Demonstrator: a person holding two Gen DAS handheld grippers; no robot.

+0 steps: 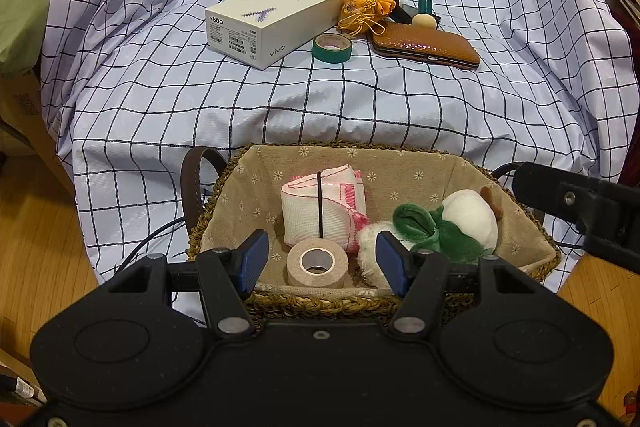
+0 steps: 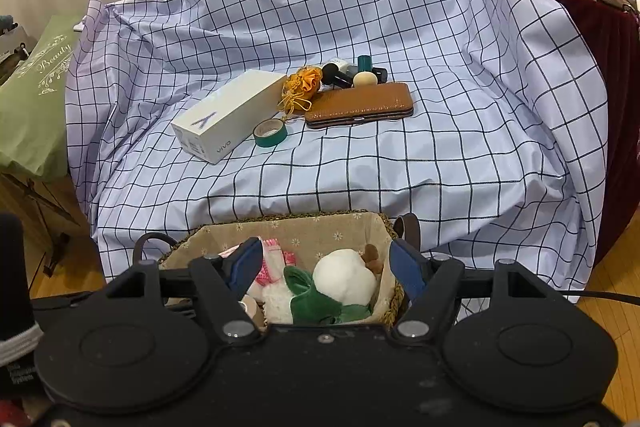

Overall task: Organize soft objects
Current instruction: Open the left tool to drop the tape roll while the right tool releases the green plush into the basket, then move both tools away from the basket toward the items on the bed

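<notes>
1. Left tool (image 1: 322, 259) and right tool (image 2: 326, 269) hang wide open, empty, over the basket (image 1: 532, 227).
2. Towel (image 1: 320, 207), plush toy (image 1: 460, 223) and tape roll (image 1: 316, 263) sit inside, gathered as soft things.
3. The orange pouch (image 1: 366, 9) lies on the draped cloth, likely next.

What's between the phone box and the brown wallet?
The green tape roll and orange pouch lie between phone box and wallet; both views show it.

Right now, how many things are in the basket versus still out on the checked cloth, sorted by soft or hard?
In the basket, soft: 3 (folded cloth, plush toy, beige tape roll)
On the cloth, soft: 1 (orange pouch)
On the cloth, hard: 3 (phone box, green tape roll, brown case)
Small cosmetics behind the case: too clustered to count
Total: 7
</notes>
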